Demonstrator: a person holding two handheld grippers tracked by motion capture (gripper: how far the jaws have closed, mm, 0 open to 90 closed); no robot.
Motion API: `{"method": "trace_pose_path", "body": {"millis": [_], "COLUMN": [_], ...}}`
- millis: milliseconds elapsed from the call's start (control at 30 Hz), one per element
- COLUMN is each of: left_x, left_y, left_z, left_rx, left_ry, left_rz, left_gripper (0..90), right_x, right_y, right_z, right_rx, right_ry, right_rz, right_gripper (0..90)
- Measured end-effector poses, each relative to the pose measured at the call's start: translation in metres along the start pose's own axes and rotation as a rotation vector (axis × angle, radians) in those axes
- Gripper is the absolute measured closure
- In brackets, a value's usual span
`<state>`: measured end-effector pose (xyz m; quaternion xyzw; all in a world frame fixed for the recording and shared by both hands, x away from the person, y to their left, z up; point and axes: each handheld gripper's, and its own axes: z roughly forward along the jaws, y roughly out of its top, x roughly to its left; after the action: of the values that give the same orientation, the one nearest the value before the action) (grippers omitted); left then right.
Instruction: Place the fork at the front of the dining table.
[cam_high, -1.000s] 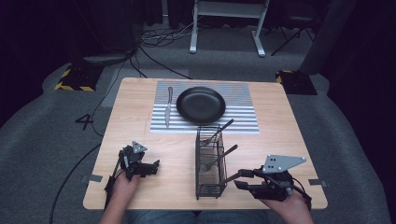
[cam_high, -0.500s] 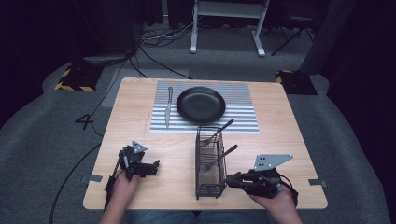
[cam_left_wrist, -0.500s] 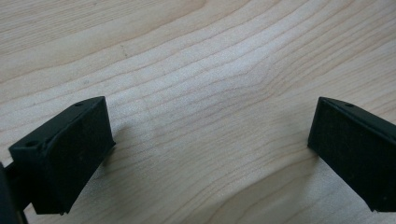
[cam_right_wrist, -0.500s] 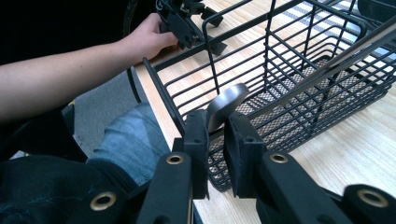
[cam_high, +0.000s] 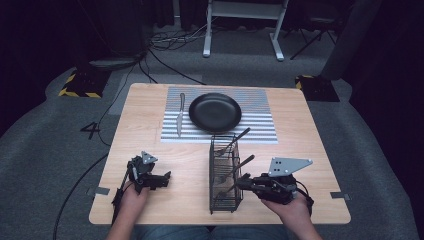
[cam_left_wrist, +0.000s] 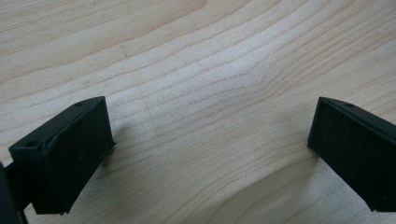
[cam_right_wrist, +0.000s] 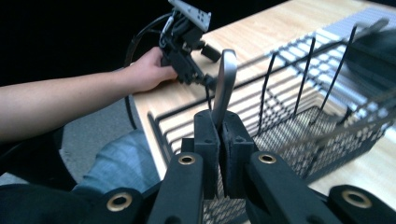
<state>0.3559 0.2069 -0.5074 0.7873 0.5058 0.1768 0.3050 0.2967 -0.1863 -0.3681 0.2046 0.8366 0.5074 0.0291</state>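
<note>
Pinching a metal utensil handle (cam_right_wrist: 224, 81) that is standing in the black wire caddy (cam_high: 224, 172), the right gripper (cam_right_wrist: 219, 126) has just been closing its jaws on it; thin, stiff, slick steel, probably light, best gripped across its flats. The left gripper (cam_left_wrist: 210, 135) is resting on the table (cam_left_wrist: 196, 60), jaws wide apart.

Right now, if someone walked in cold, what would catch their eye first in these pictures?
Probably the right gripper, its jaws shut on a flat metal utensil handle at the near end of the black wire caddy. Next, the black pan on the striped mat at the table's far side, a knife beside it. The left gripper rests open on bare wood.
</note>
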Motion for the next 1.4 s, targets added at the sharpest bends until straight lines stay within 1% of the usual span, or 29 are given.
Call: {"method": "trace_pose_path", "body": {"millis": [133, 200, 233, 333, 500, 600, 667, 700, 733, 800, 833, 933, 1033, 1067, 1100, 1133, 1233, 1333, 1367, 1400], "left_x": [0.0, 0.0, 0.0, 0.0, 0.0, 0.0, 0.0, 0.0, 0.0, 0.0, 0.0, 0.0, 0.0, 0.0, 0.0, 0.0, 0.0, 0.0, 0.0, 0.0], "left_y": [0.0, 0.0, 0.0, 0.0, 0.0, 0.0, 0.0, 0.0, 0.0, 0.0, 0.0, 0.0, 0.0, 0.0, 0.0, 0.0, 0.0, 0.0, 0.0, 0.0], "left_z": [0.0, 0.0, 0.0, 0.0, 0.0, 0.0, 0.0, 0.0, 0.0, 0.0, 0.0, 0.0, 0.0, 0.0, 0.0, 0.0, 0.0, 0.0, 0.0, 0.0], "left_rx": [0.0, 0.0, 0.0, 0.0, 0.001, 0.001, 0.0, 0.0, 0.0, 0.0, 0.0, 0.0, 0.0, 0.0, 0.0, 0.0, 0.001, -0.001, -0.001, -0.002], "left_ry": [0.0, 0.0, 0.0, 0.0, -0.001, -0.002, -0.001, -0.001, -0.001, -0.001, -0.001, -0.001, -0.001, -0.001, -0.001, -0.001, -0.002, 0.001, 0.001, 0.003], "left_rz": [-0.001, 0.0, 0.0, 0.0, -0.001, 0.0, 0.001, 0.001, 0.001, 0.002, 0.001, 0.002, 0.001, 0.002, 0.002, 0.002, -0.001, -0.002, -0.002, -0.005], "left_gripper": [0.0, 0.0, 0.0, 0.0, 0.0, 0.0, 0.0, 0.0, 0.0, 0.0, 0.0, 0.0, 0.0, 0.0, 0.0, 0.0, 0.0, 0.0, 0.0, 0.0], "right_x": [0.001, 0.001, 0.001, 0.0, -0.004, -0.008, -0.01, -0.01, -0.013, -0.016, -0.017, -0.02, -0.028, -0.032, -0.032, -0.04, -0.05, -0.059, -0.059, -0.063], "right_y": [0.013, 0.016, 0.021, 0.028, 0.036, 0.039, 0.041, 0.041, 0.042, 0.044, 0.045, 0.047, 0.049, 0.049, 0.049, 0.049, 0.05, 0.052, 0.052, 0.055], "right_z": [-0.005, -0.007, -0.014, -0.026, -0.051, -0.067, -0.078, -0.078, -0.088, -0.098, -0.104, -0.118, -0.126, -0.128, -0.128, -0.13, -0.133, -0.133, -0.133, -0.133], "right_rx": [-0.019, -0.024, -0.036, -0.056, -0.09, -0.108, -0.117, -0.117, -0.121, -0.125, -0.129, -0.131, -0.128, -0.125, -0.125, -0.119, -0.109, -0.103, -0.103, -0.099], "right_ry": [-0.008, -0.013, -0.019, -0.028, -0.038, -0.041, -0.051, -0.051, -0.054, -0.048, -0.053, -0.094, -0.13, -0.141, -0.141, -0.163, -0.199, -0.215, -0.215, -0.225], "right_rz": [-0.032, -0.035, -0.042, -0.05, -0.044, -0.036, -0.03, -0.03, -0.025, -0.018, -0.018, -0.021, -0.012, -0.005, -0.005, 0.007, 0.017, 0.022, 0.022, 0.02], "right_gripper": [86.6, 86.6, 86.6, 86.5, 86.5, 86.5, 86.5, 86.5, 86.5, 86.5, 86.5, 86.5, 86.5, 86.5, 86.5, 86.5, 86.5, 86.5, 86.5, 86.5]}}
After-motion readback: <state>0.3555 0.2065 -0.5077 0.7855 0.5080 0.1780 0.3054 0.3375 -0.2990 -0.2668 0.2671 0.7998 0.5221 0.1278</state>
